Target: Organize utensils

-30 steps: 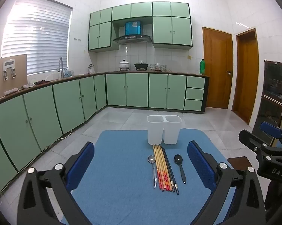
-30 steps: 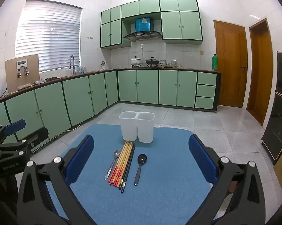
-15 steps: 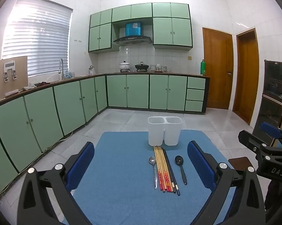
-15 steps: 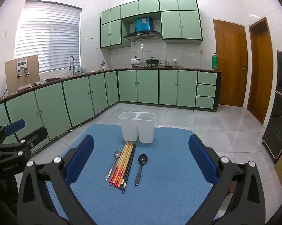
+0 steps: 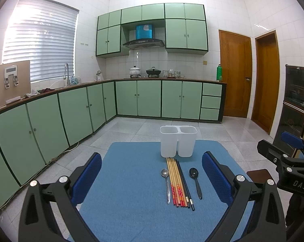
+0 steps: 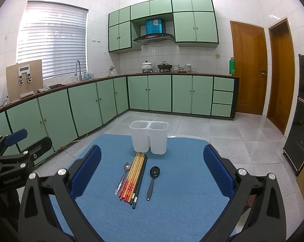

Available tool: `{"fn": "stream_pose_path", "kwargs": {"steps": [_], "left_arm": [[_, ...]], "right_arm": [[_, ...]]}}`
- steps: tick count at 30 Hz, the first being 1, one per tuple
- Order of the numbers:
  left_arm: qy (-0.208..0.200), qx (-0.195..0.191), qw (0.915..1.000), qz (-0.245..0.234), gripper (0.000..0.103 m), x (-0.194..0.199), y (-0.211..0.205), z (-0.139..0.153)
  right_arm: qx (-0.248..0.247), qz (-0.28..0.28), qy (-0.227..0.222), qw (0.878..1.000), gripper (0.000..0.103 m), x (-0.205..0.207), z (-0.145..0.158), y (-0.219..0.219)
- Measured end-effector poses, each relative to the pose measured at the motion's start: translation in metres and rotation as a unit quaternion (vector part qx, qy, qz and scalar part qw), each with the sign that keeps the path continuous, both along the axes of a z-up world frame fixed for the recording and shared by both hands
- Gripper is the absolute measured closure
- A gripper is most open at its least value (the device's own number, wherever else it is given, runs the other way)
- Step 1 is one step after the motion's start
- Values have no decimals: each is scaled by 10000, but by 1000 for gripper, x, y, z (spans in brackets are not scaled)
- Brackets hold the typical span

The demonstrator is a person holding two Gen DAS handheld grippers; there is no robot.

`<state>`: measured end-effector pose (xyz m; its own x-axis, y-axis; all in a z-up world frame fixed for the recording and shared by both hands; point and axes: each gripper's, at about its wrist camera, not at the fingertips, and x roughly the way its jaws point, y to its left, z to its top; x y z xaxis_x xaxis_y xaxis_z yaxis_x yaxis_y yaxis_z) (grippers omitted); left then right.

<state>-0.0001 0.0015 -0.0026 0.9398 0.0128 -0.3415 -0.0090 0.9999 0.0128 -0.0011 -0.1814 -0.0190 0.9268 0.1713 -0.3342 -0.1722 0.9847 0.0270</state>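
Blue cloth (image 5: 131,181) underneath, both tongs spread wide and empty: left gripper (image 5: 152,178), right gripper (image 6: 152,171). Ahead between the fingers, chopsticks (image 6: 134,176) flanked by silver spoon (image 6: 122,177) and black spoon (image 6: 153,180); beyond, white two-compartment holder (image 6: 149,137), upright.

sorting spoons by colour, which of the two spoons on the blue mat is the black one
The black plastic spoon lies alone to the right of the bundle of chopsticks. The shiny silver metal spoon lies on the bundle's left, close against it.
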Motion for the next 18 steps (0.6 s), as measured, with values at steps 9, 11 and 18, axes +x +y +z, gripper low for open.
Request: {"fn": "stream_pose_path", "kwargs": {"steps": [9,11,18], "left_arm": [[-9,30,10000,21,6,1,-1,0],[-9,39,10000,21,6,1,-1,0],[-8,39,10000,25,6,1,-1,0]], "right_arm": [[5,-1,3,10000,5,0,0,0],[1,-4,-4,10000,5,0,-1,-1],[7,2,8,10000,5,-1,-3,2]]}}
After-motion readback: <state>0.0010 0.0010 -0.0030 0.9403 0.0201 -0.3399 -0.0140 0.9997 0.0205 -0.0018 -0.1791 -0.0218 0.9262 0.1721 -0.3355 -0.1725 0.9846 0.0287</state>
